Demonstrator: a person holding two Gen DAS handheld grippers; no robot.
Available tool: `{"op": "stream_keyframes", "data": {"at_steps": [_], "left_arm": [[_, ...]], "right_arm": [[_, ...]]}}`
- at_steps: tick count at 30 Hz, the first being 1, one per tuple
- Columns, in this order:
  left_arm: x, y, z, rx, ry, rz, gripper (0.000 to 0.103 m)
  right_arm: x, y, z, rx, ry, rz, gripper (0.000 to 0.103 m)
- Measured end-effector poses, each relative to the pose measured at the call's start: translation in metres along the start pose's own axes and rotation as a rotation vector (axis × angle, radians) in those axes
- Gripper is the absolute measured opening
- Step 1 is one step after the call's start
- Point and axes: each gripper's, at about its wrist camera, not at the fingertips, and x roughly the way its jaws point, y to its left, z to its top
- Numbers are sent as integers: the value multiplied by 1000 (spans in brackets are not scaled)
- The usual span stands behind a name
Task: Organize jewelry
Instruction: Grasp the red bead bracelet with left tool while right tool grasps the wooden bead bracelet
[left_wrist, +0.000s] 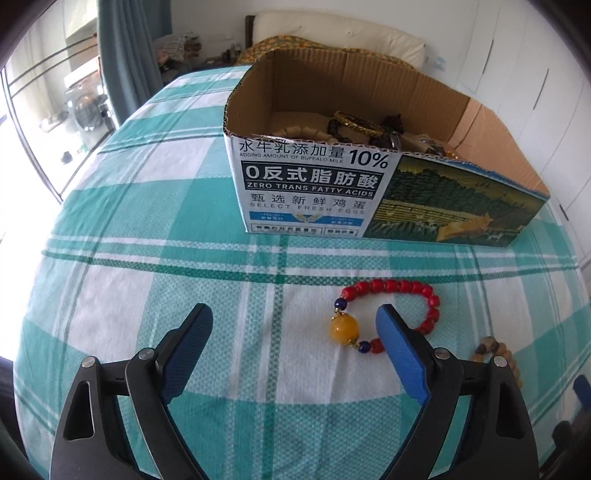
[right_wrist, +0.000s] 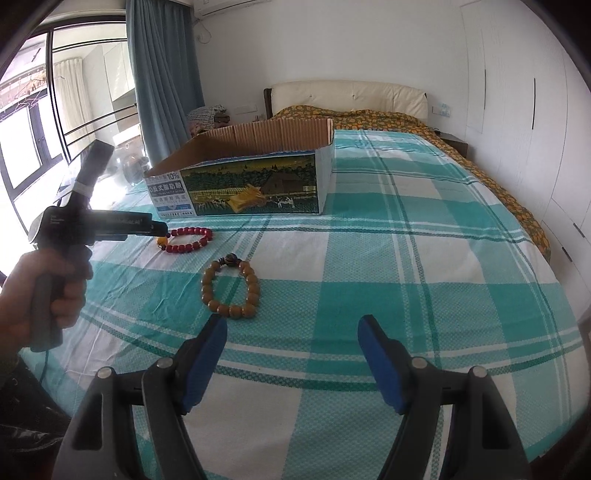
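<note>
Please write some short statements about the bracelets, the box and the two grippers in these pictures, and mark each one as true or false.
1. The red bead bracelet lies on the checked bedsheet, outside the cardboard box. True.
2. The cardboard box is empty. False: it already holds several pieces of jewelry.
3. The left gripper is shut on the red bead bracelet. False: it is open, and its pads press on nothing.
4. The tan bead bracelet lies on the sheet, apart from the red one. True.
5. The right gripper holds the tan bead bracelet. False: it is open and holds nothing.
</note>
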Motion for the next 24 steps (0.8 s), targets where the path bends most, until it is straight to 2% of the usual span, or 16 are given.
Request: {"op": "stream_keyframes", "data": {"at_steps": [2, 5, 7, 13, 15, 17, 19, 20, 21, 22, 24], "left_arm": [[7, -1, -1, 19, 19, 34, 86], [9, -1, -6, 36, 20, 42, 85], [8, -1, -9, 45, 16, 46, 85], [-3, -2, -16, 83, 30, 8, 59], [-6, -5, -19, 103, 33, -4, 45], [-9, -7, -22, 116, 34, -15, 36], [-12, -8, -25, 126, 30, -30, 26], [-12, -12, -23, 131, 27, -39, 18], [-14, -13, -25, 137, 22, -44, 16], [-14, -14, -27, 143, 17, -43, 16], [-17, -14, -29, 137, 14, -62, 16]], "right_arm": [[11, 2, 14, -19, 23, 34, 75], [40, 11, 32, -98, 117, 107, 75], [60, 15, 38, -150, 159, 126, 75], [108, 34, 54, -353, 228, 172, 71], [119, 42, 57, -421, 240, 175, 62], [124, 49, 58, -471, 224, 202, 59], [126, 56, 58, -499, 212, 241, 50], [126, 58, 58, -503, 210, 264, 41], [125, 60, 57, -501, 208, 282, 26], [124, 62, 57, -496, 206, 285, 17], [121, 59, 57, -451, 206, 297, 14]]}}
